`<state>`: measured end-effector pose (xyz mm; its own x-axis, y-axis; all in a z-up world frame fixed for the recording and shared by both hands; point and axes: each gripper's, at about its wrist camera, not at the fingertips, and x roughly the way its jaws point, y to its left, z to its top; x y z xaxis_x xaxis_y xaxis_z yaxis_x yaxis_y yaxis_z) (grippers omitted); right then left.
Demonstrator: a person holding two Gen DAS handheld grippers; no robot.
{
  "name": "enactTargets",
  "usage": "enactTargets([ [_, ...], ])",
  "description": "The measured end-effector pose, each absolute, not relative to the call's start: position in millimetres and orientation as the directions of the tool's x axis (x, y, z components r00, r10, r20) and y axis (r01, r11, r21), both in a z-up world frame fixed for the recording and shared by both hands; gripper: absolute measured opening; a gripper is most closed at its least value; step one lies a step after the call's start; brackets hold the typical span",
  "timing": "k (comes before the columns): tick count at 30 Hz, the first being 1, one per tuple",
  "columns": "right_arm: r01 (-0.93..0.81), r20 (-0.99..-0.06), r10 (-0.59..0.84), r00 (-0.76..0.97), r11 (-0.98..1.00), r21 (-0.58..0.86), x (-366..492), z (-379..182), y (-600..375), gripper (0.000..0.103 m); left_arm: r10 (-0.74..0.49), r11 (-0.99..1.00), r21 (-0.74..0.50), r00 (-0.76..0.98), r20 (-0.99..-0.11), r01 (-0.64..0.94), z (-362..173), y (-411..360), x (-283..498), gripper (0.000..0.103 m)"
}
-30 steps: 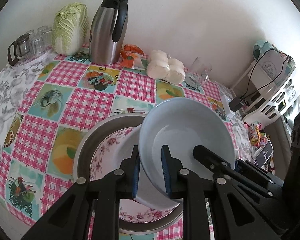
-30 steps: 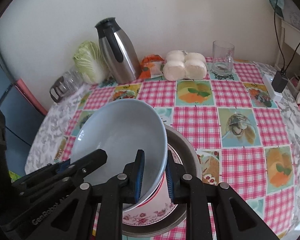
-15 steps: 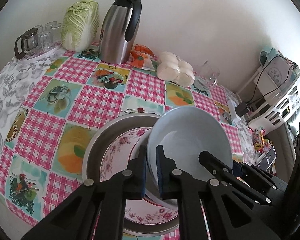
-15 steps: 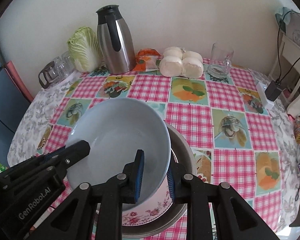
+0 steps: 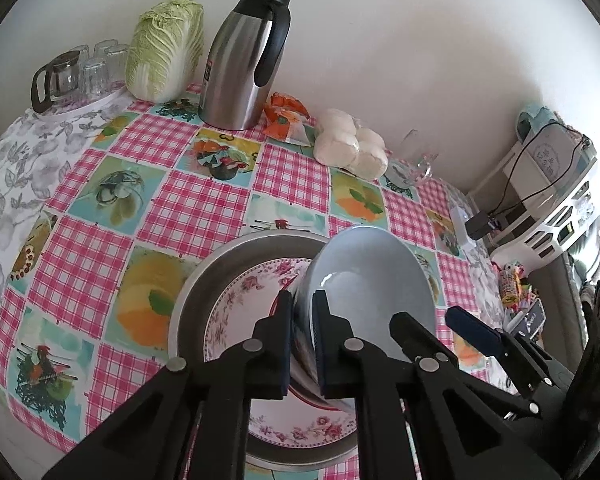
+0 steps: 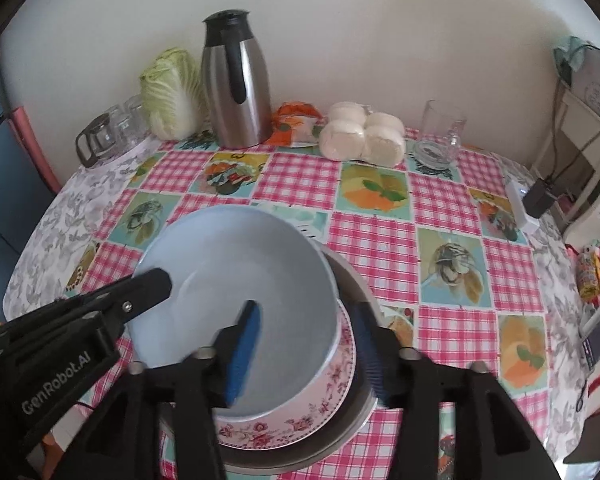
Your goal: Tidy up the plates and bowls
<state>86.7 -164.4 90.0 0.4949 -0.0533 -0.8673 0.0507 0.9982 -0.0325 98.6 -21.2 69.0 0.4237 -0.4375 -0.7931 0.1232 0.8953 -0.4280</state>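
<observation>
Bowl point(image 6: 236, 280), pale blue, nested on floral plate point(image 6: 300, 412) for stacking | left gripper point(image 5: 302, 320) pinching its rim to steady it | right gripper point(image 6: 306, 344) spread wide, straddling opposite rim.

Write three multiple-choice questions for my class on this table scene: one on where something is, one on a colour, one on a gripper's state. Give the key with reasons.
1. Where does the floral plate lie?
A. inside the metal pan
B. beside the cabbage
C. under the glass mug

2. What colour is the bowl?
A. red
B. pale blue
C. black

3. How is the right gripper set?
A. shut flat on the tablecloth
B. clamped on the thermos
C. open, its fingers astride the bowl's rim

Key: 1 A, the pan's rim rings the plate. 2 B, its inside shows pale blue in both views. 3 C, wide gaps separate each blue pad from the rim.
</observation>
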Motion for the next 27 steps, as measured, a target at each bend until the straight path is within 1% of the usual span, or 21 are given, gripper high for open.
enactTargets([
  [1,0.062,-0.865,-0.056,0.499,0.998,-0.029,85.1,91.2,-166.8,0.064,-0.435,0.896,-0.428,0.431,-0.791,0.118,70.5,-18.8,96.8,0.028],
  [2,0.072,-0.863,-0.057,0.501,0.997,-0.024,83.6,92.4,-169.2,0.067,-0.432,0.897,-0.427,0.437,-0.789,0.115,71.7,-16.9,95.5,0.036],
  [3,0.080,-0.862,-0.058,0.504,0.997,-0.020,82.6,93.2,-171.3,0.069,-0.429,0.897,-0.428,0.444,-0.786,0.111,72.8,-15.0,94.4,0.048],
  [4,0.091,-0.859,-0.061,0.508,0.996,-0.017,80.7,94.3,-173.0,0.075,-0.427,0.896,-0.433,0.455,-0.781,0.098,74.4,-10.4,92.6,0.054],
  [5,0.099,-0.855,-0.064,0.514,0.995,-0.015,78.5,95.6,-174.0,0.080,-0.425,0.895,-0.439,0.463,-0.778,0.084,75.4,-6.5,91.0,0.056],
  [7,0.115,-0.849,-0.066,0.524,0.993,-0.007,73.2,97.1,-177.6,0.083,-0.413,0.896,-0.440,0.476,-0.776,0.059,76.0,0.9,88.5,0.070],
  [8,0.124,-0.849,-0.066,0.525,0.992,-0.001,70.9,97.5,-179.3,0.087,-0.403,0.900,-0.433,0.482,-0.778,0.052,75.9,3.4,87.1,0.073],
  [9,0.130,-0.848,-0.065,0.526,0.992,0.004,68.4,97.6,-180.5,0.090,-0.390,0.905,-0.423,0.486,-0.782,0.047,75.9,5.2,85.4,0.076],
  [11,0.134,-0.844,-0.066,0.533,0.991,0.007,61.8,97.3,-182.3,0.103,-0.360,0.917,-0.396,0.496,-0.790,0.035,74.5,9.2,79.9,0.077],
  [13,0.141,-0.838,-0.074,0.541,0.990,0.003,55.7,97.1,-183.3,0.103,-0.328,0.930,-0.368,0.501,-0.801,0.022,70.2,11.9,73.7,0.090],
  [19,0.171,-0.828,-0.081,0.555,0.985,0.019,33.5,95.3,-189.0,0.103,-0.235,0.964,-0.264,0.517,-0.823,0.018,63.4,15.2,53.7,0.099],
  [27,0.191,-0.838,-0.086,0.538,0.981,0.022,5.1,82.3,-194.6,0.103,-0.152,0.988,-0.135,0.510,-0.846,0.069,53.6,8.8,24.4,0.099],
])
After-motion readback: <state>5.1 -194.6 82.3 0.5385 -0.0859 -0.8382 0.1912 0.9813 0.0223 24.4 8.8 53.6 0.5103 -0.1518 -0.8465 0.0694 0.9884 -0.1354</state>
